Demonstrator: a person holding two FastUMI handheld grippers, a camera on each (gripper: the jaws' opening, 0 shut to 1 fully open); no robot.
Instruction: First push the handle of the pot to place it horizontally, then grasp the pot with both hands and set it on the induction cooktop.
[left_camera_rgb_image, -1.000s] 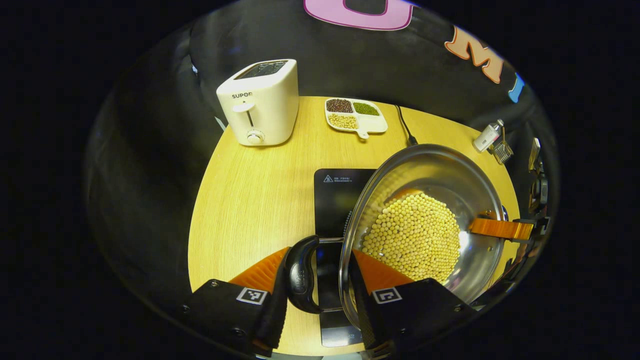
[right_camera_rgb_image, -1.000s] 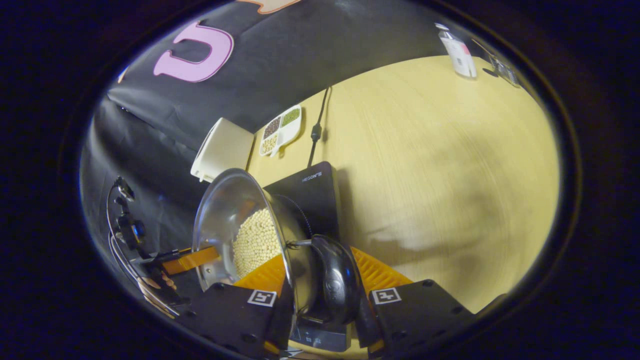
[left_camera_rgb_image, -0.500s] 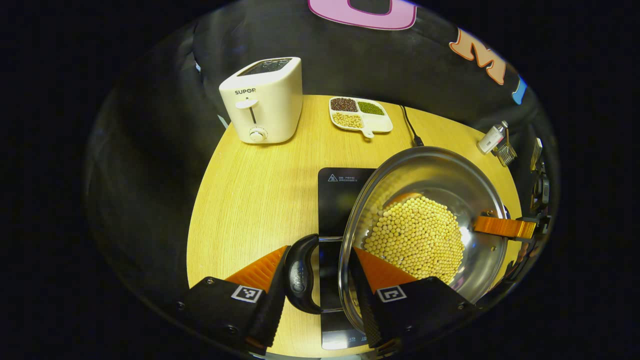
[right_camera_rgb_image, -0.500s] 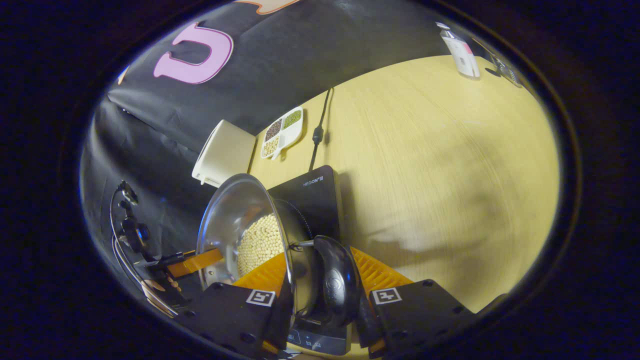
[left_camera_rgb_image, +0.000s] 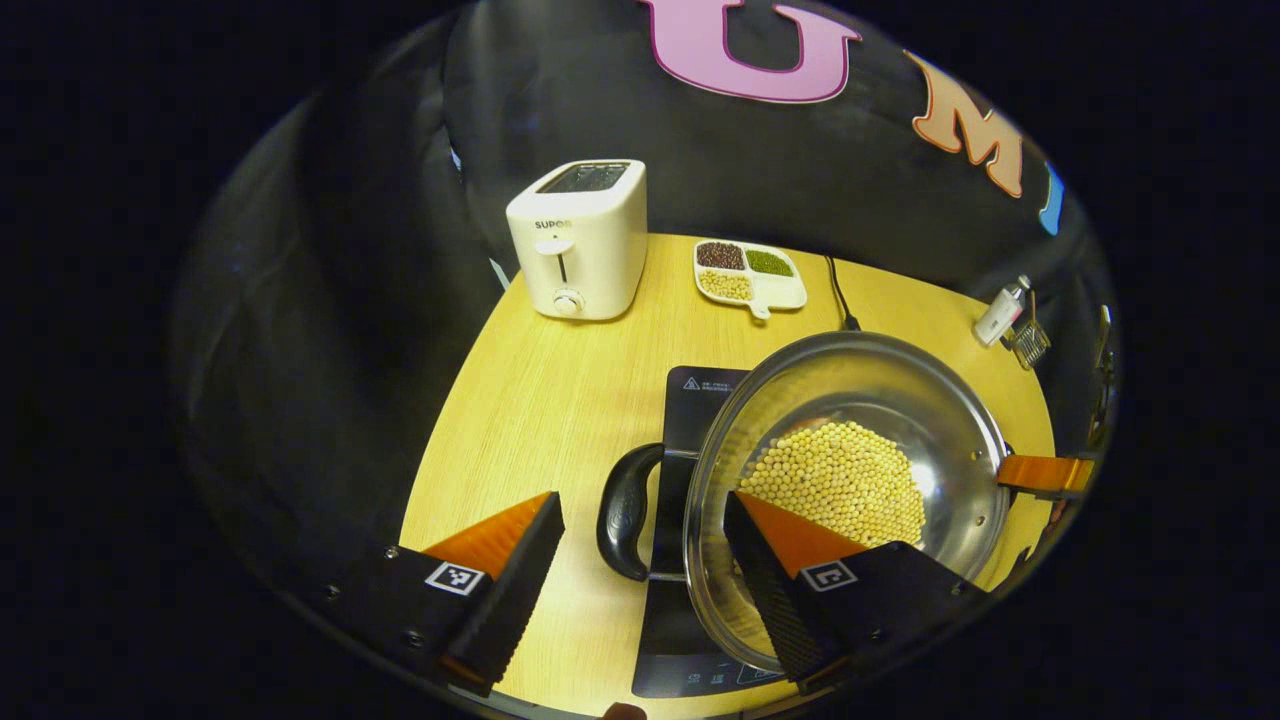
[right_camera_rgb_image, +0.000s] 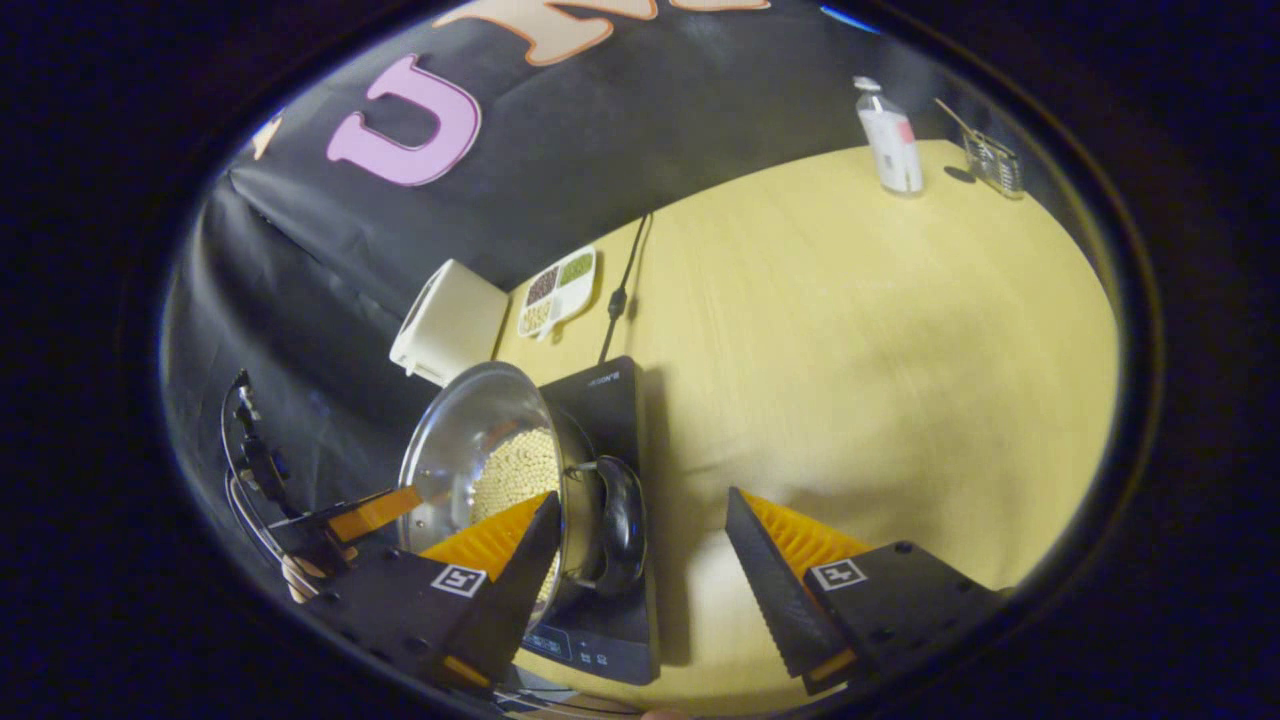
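Resting on the black induction cooktop (left_camera_rgb_image: 690, 420), the steel pot (left_camera_rgb_image: 850, 490) of yellow soybeans (left_camera_rgb_image: 835, 480) fills the lower right of the left gripper view, so the placing looks done. Its black side handle (left_camera_rgb_image: 625, 510) lies level, pointing toward the lower centre of that view, and sits in the gap between the left gripper (left_camera_rgb_image: 640, 560) fingers without either one touching it; the jaws stand wide apart, one finger over bare wood and the other over the pot's rim. In the right gripper view the pot (right_camera_rgb_image: 480, 450) sits at lower left on the cooktop (right_camera_rgb_image: 610, 400), and the opposite handle (right_camera_rgb_image: 620, 520) hangs just beside the near finger of the right gripper (right_camera_rgb_image: 640, 560), whose jaws are likewise spread and hold nothing. Judging from this, both task steps are complete: handle turned level, pot set down and let go. What remains seems only to draw both grippers clear. Whether the pot is centred on the heating ring cannot be told. At upper left of the left gripper view stand a white toaster (left_camera_rgb_image: 580, 240) and a divided bean tray (left_camera_rgb_image: 750, 275) on the wooden table (left_camera_rgb_image: 540, 400).
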